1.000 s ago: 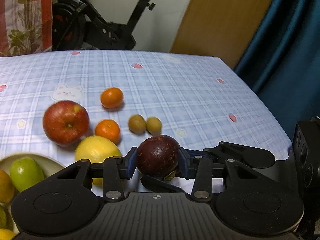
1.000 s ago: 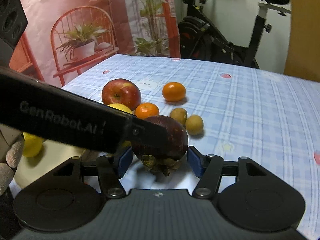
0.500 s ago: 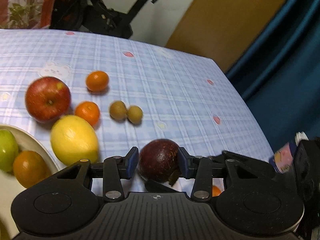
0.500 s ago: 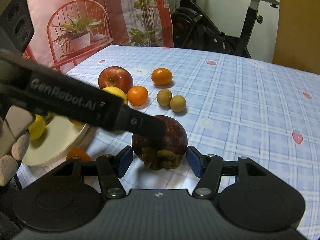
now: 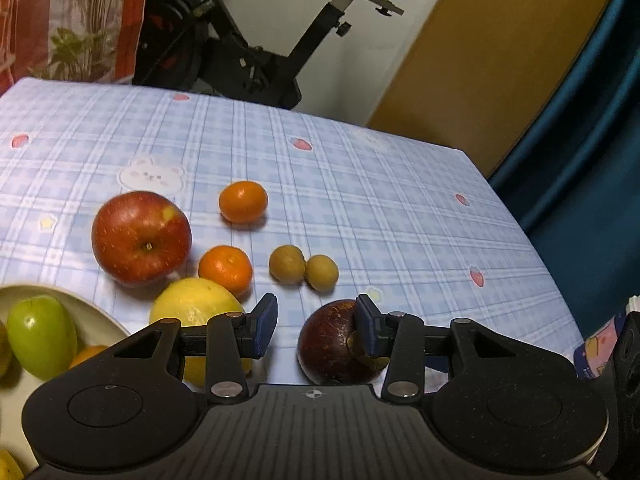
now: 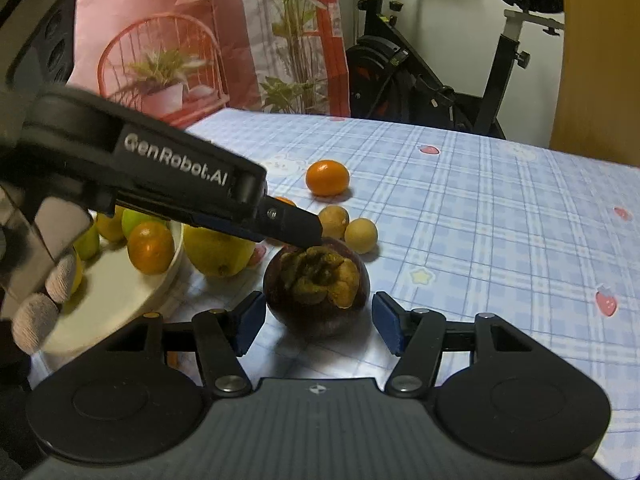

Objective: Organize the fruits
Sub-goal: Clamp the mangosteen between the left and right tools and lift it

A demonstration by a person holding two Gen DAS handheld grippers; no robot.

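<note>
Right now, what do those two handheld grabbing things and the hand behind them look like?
Each tool, left and right, is matte black plastic with a ribbed deck, round side discs, silver rivets and blue pads. The left one's side reads "GenRobot.AI" in grey. The hand wears a light knitted glove.

On the cloth you have one mangosteen (image 5: 332,344), one red apple (image 5: 141,236), one lemon (image 5: 196,312), two mandarins (image 5: 243,201) (image 5: 226,270) and two small brown fruits (image 5: 286,264) (image 5: 321,273). The plate (image 6: 120,304) holds at least one more mandarin (image 6: 151,247) and a green fruit (image 5: 42,336); the rest there is partly hidden.
</note>
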